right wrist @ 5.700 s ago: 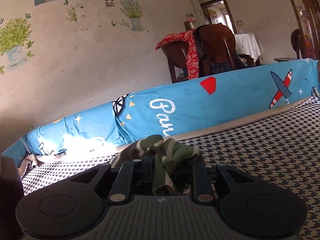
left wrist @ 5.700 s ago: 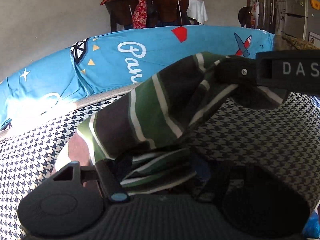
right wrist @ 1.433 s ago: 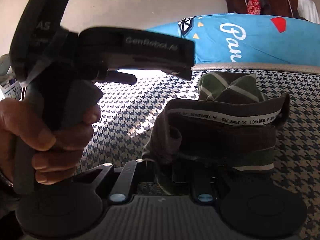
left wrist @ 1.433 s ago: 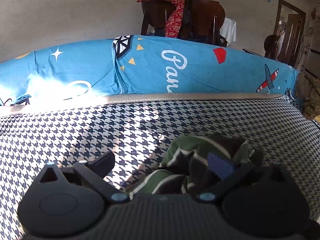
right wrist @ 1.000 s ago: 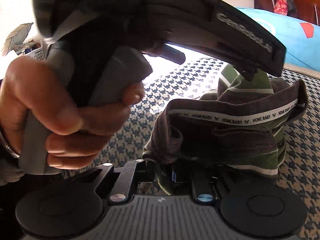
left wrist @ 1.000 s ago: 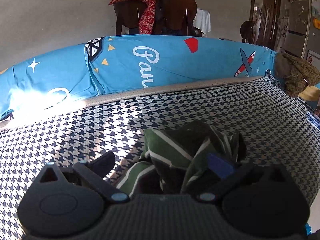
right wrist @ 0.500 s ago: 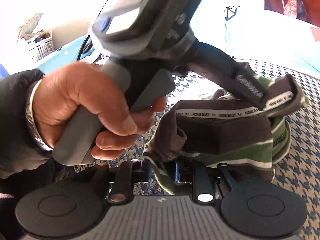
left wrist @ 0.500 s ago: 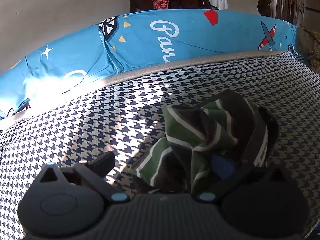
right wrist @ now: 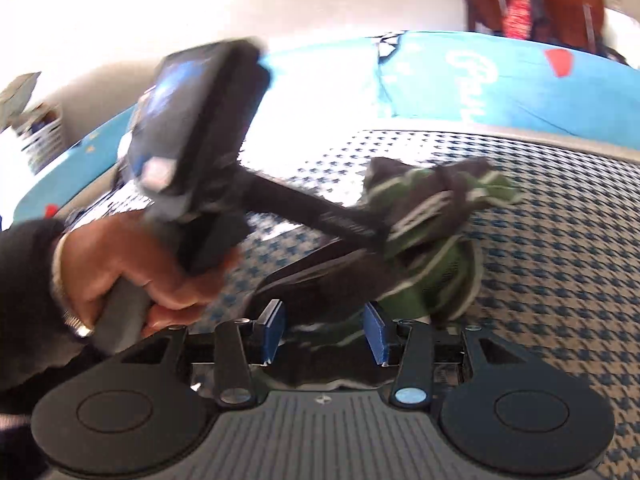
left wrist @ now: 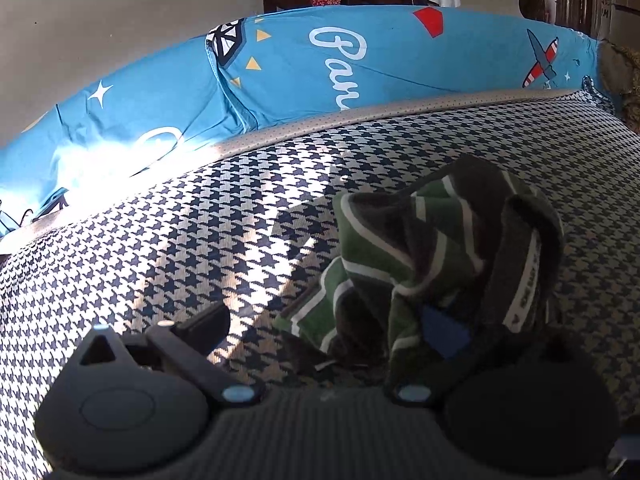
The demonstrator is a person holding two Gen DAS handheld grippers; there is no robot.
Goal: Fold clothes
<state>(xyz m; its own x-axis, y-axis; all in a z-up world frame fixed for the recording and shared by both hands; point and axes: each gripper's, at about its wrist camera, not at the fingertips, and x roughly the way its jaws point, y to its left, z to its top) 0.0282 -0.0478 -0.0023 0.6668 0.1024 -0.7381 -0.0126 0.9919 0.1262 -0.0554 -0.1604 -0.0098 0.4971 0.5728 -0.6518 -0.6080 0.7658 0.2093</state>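
Green, brown and white stripes mark the garment (left wrist: 436, 248) I am working on: it sits bunched in a heap on the houndstooth-patterned bed cover (left wrist: 168, 248), with a dark waistband (left wrist: 528, 264) bearing a white printed tape curling up on its right side in my left wrist view. My left claw (left wrist: 324, 324) is spread wide. Its left finger (left wrist: 204, 326) lies apart from the cloth over the bare cover, while the blue pad of the right finger (left wrist: 442, 334) is pushed in among the folds, so the heap sits between and against the right side of the opening without being pinched.

From the right wrist view, my right claw (right wrist: 324, 328) is also parted, its two blue pads (right wrist: 272, 330) standing well apart with a dark fold of the garment (right wrist: 424, 248) lying loosely between them; neither pad presses it. That view is blurred. Across it reaches the other handheld unit, gripped by a hand (right wrist: 132, 272) in a dark sleeve (right wrist: 24, 300), its long black fingers running into the striped bundle.

Behind the bed runs a blue printed bolster (left wrist: 360, 64) with white lettering, a red shape and a small plane. Beyond it stand wooden chairs (right wrist: 560, 4) draped with red cloth.
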